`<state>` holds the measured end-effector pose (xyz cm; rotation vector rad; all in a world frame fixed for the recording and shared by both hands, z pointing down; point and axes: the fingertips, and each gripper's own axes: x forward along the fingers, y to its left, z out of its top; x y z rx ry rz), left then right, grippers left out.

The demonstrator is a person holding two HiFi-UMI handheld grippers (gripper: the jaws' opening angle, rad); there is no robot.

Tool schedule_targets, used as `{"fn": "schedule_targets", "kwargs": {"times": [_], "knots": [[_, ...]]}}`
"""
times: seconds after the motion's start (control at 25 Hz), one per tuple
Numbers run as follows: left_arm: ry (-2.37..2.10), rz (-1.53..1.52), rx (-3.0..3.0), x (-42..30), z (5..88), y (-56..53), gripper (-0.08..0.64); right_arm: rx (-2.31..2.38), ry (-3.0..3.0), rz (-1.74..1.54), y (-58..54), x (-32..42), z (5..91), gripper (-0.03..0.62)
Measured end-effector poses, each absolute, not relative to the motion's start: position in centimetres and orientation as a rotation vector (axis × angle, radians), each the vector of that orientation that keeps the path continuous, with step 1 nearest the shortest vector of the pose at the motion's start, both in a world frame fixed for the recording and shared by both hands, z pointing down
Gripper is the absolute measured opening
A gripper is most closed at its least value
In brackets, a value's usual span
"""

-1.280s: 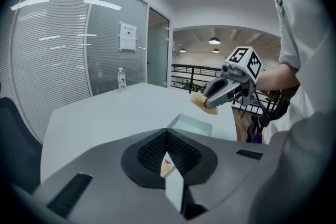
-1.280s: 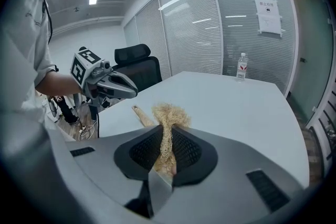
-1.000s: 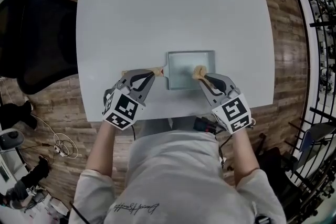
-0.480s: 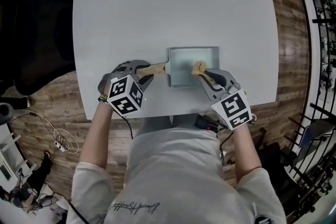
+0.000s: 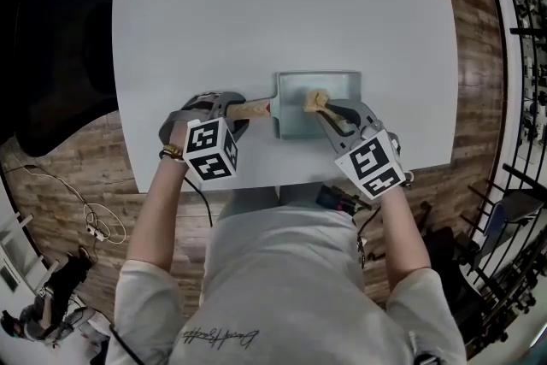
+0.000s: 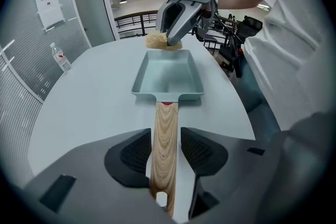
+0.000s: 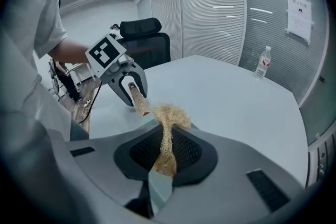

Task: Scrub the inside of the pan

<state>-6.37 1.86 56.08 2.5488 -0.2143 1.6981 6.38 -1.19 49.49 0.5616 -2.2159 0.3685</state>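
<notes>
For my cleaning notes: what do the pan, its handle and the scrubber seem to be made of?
The pan looks like coated metal: matte pale blue-green, thin even walls. The handle looks wooden, pale with clear grain. The scrubber seems plant fibre: tan, loose tangled strands.

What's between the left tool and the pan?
The wooden handle, running from the pan between the left tool's jaws, which have just been opening; left gripper view.

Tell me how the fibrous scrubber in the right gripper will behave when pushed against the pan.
The scrubber looks soft and floppy: its strands pinch thin between the fingers of the right gripper and fluff out beyond. It is probably very light, and would likely squash against the pan rather than scrape stiffly.
</notes>
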Motion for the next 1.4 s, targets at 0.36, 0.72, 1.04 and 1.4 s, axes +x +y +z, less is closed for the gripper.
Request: {"fn": "schedule_targets", "kwargs": {"times": [0.36, 0.72, 1.04, 1.4], "knots": [[-0.198, 1.706, 2.539, -6.1, 56.5, 2.0, 0.158, 0.342, -2.075, 0.116, -2.1, 4.5, 53.9, 0.063], [-0.155, 1.728, 2.546, -5.3, 56.1, 2.2, 0.152, 0.181, -1.964, -0.029, -3.0, 3.5, 56.8, 0.063], [-0.129, 1.743, 2.551, -5.2, 55.9, 2.4, 0.15, 0.074, -1.876, -0.086, -2.9, 2.9, 58.5, 0.063], [-0.143, 1.751, 2.547, -5.6, 56.2, 2.4, 0.15, -0.046, -1.764, -0.122, -2.5, 2.5, 59.0, 0.063]]}}
